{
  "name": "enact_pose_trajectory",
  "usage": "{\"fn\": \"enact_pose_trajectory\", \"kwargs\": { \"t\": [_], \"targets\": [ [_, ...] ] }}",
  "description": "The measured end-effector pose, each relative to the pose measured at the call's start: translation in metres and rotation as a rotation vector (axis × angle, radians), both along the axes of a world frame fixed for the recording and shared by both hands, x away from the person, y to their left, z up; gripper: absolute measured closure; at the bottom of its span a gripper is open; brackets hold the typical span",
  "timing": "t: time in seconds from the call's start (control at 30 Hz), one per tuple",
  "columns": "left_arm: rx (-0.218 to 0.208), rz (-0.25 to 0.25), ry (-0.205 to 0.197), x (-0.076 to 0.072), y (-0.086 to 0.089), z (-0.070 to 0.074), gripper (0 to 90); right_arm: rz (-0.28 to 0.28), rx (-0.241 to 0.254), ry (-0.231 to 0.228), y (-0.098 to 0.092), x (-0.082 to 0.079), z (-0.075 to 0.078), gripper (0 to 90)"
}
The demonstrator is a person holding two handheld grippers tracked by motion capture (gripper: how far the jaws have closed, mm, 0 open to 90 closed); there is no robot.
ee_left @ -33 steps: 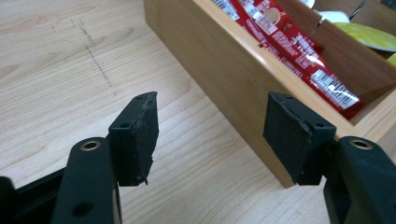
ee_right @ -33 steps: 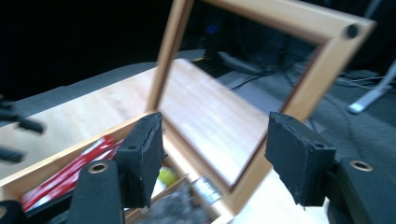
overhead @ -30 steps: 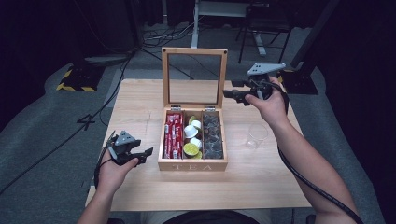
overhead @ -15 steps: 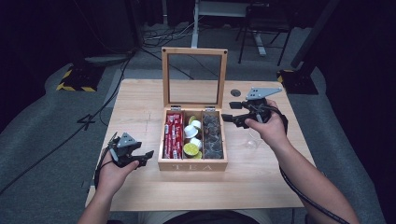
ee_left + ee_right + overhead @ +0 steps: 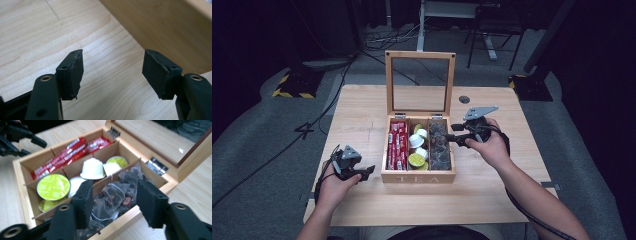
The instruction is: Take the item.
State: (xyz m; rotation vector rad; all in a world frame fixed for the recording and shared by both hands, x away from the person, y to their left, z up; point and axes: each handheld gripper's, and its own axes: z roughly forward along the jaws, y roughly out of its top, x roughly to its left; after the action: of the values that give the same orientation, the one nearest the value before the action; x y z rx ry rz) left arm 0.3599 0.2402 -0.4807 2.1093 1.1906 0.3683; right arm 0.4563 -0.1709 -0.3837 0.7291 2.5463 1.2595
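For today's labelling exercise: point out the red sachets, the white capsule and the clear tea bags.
red sachets (image 5: 67,153), right gripper view, middle of the row
white capsule (image 5: 93,168), right gripper view, its domed side
clear tea bags (image 5: 115,192), right gripper view, one bag's mesh

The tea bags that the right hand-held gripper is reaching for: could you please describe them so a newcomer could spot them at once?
On the table stands an open wooden box with three compartments. The tea bags fill the compartment nearest the right hand-held gripper. Unlike the red sachets and round capsules beside them, they are dark, translucent mesh pouches.

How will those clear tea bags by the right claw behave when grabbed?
The tea bags look thin and crumpled, so probably floppy and light. They lie heaped together, so neighbours may drag along. The right claw, jaws just closing, hangs over them, not yet pinching.
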Motion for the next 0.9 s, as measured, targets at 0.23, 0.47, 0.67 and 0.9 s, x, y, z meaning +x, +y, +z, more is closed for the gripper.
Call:
{"fn": "enact_pose_trajectory", "kwargs": {
  "t": [0.23, 0.47, 0.67, 0.9],
  "targets": [
    [0.025, 0.017, 0.024, 0.0, 0.002, -0.008, 33.9, 0.017, -0.051, 0.049, 0.016, 0.008, -0.015, 56.1],
    [0.038, 0.012, 0.006, -0.002, 0.0, -0.016, 31.0, 0.03, -0.109, 0.064, 0.036, 0.019, -0.03, 56.5],
    [0.042, -0.002, -0.03, -0.003, -0.002, -0.02, 27.6, 0.011, -0.195, 0.026, 0.048, 0.023, -0.043, 57.5],
    [0.037, -0.015, -0.042, -0.001, -0.003, -0.021, 25.6, 0.01, -0.228, 0.033, 0.053, 0.027, -0.049, 67.5]
  ]
}}
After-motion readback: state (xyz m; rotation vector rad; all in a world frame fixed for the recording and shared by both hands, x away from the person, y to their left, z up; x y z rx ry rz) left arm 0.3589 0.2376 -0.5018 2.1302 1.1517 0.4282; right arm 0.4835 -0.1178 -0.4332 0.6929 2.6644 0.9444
